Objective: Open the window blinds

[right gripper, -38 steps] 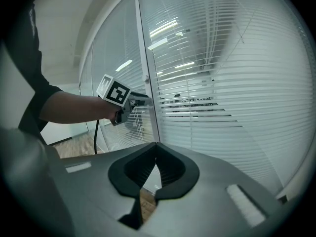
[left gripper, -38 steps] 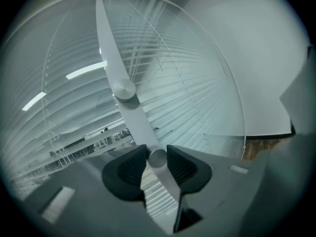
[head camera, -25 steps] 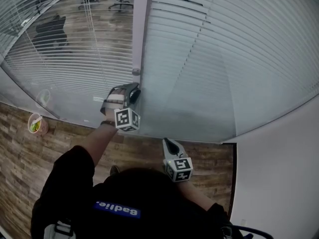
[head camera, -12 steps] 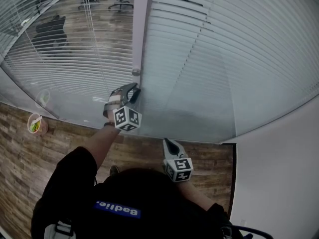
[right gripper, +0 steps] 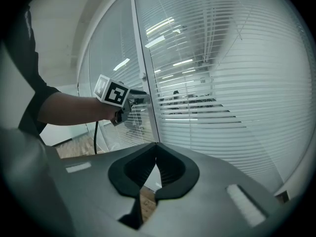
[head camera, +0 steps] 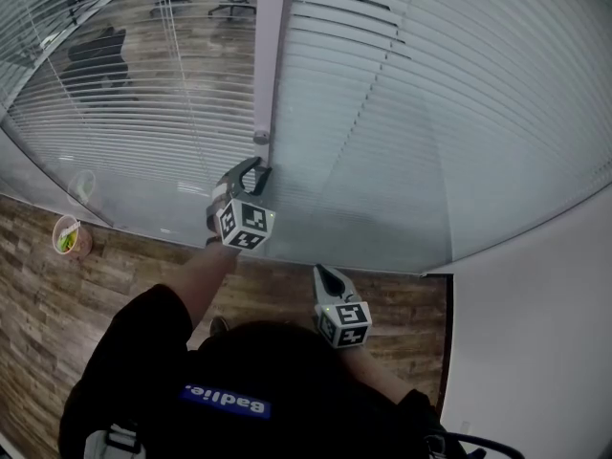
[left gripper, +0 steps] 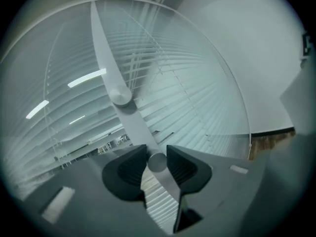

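Between two blinds (head camera: 143, 103), left tongs (left gripper: 157, 150), just closing, grip one knob (left gripper: 157, 163); right tongs (right gripper: 156, 147) shut.

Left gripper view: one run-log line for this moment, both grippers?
left gripper: jaws just closing, clamped on lower knob | right gripper: shut, empty | blinds: down over both panes

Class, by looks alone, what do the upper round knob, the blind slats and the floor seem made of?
Upper knob: probably metal, dull silver-grey sheen. Blind slats: thin painted metal or plastic; pale, smooth. Floor: wood-look planks with grain and seams; solid wood or laminate, unclear.
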